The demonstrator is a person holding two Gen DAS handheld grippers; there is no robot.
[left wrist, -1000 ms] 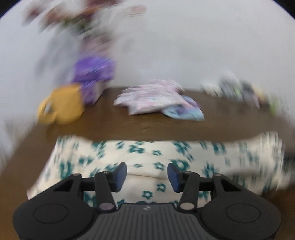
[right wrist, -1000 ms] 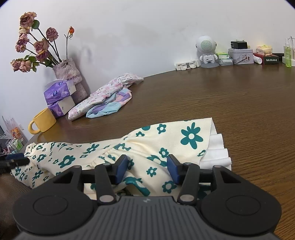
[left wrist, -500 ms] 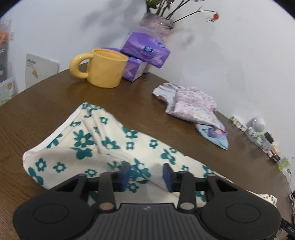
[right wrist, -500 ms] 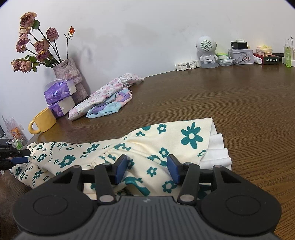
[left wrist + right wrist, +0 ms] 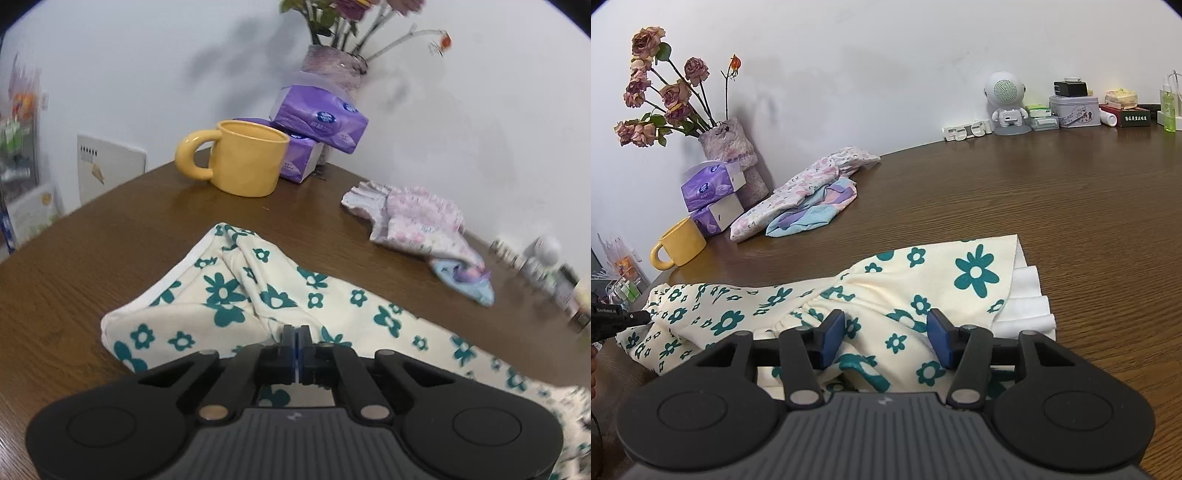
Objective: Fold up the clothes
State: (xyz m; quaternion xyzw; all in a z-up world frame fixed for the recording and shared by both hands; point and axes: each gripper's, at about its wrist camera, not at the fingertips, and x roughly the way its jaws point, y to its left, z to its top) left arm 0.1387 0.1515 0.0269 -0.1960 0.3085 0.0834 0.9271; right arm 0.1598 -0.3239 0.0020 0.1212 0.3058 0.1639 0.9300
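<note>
Cream floral garment [image 5: 871, 295] is lying stretched left-to-right across the wooden table [image 5: 1071, 206]. I'm pinching its left end with my left gripper [image 5: 296, 341], jaws clamped on fabric, while my right gripper [image 5: 886, 339] is hovering, jaws apart, over the right end.
</note>
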